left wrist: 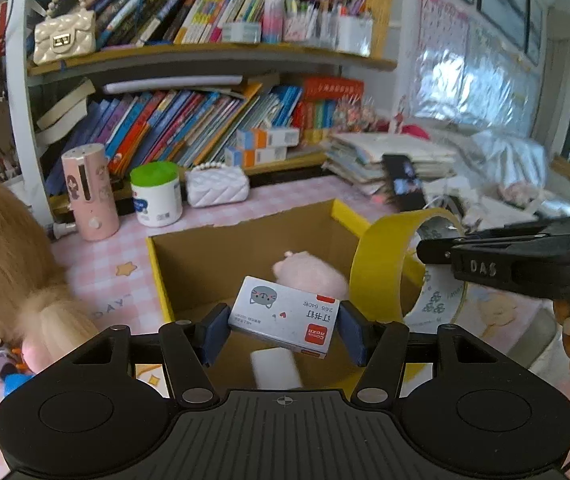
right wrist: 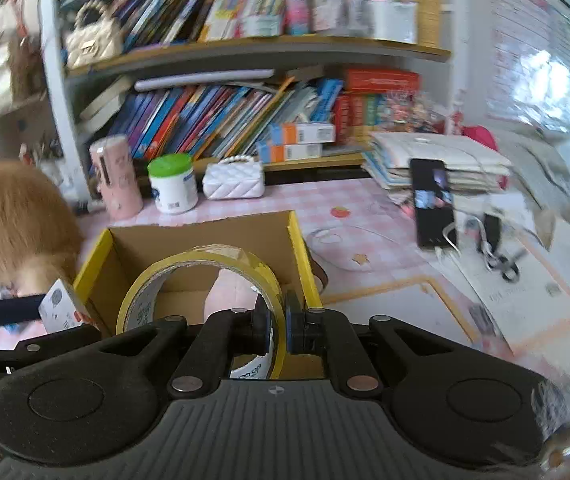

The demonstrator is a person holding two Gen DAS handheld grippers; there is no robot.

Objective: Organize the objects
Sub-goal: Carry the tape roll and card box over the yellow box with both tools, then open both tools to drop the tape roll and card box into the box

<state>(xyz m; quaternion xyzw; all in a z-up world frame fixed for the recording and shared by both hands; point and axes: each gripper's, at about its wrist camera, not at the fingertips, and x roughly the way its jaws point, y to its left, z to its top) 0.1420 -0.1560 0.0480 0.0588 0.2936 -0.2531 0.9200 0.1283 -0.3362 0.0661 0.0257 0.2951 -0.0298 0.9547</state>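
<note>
My left gripper (left wrist: 283,330) is shut on a small grey staple box (left wrist: 285,316) with a cat picture, held over the near edge of an open cardboard box (left wrist: 189,256) with yellow rims. My right gripper (right wrist: 276,330) is shut on the wall of a yellow tape roll (right wrist: 201,264), held above the same cardboard box (right wrist: 189,236). The tape roll (left wrist: 385,264) and the right gripper's side show at the right of the left wrist view. A pink plush thing (left wrist: 309,272) and a white object (left wrist: 275,368) lie inside the box.
A blond doll head (left wrist: 1,252) sits left of the box. A pink cylinder (left wrist: 91,192), a green-lidded tub (left wrist: 157,194) and a white quilted purse (left wrist: 217,186) stand behind it, before bookshelves (left wrist: 205,56). A phone (right wrist: 433,208), cables and paper stacks (right wrist: 437,156) lie to the right.
</note>
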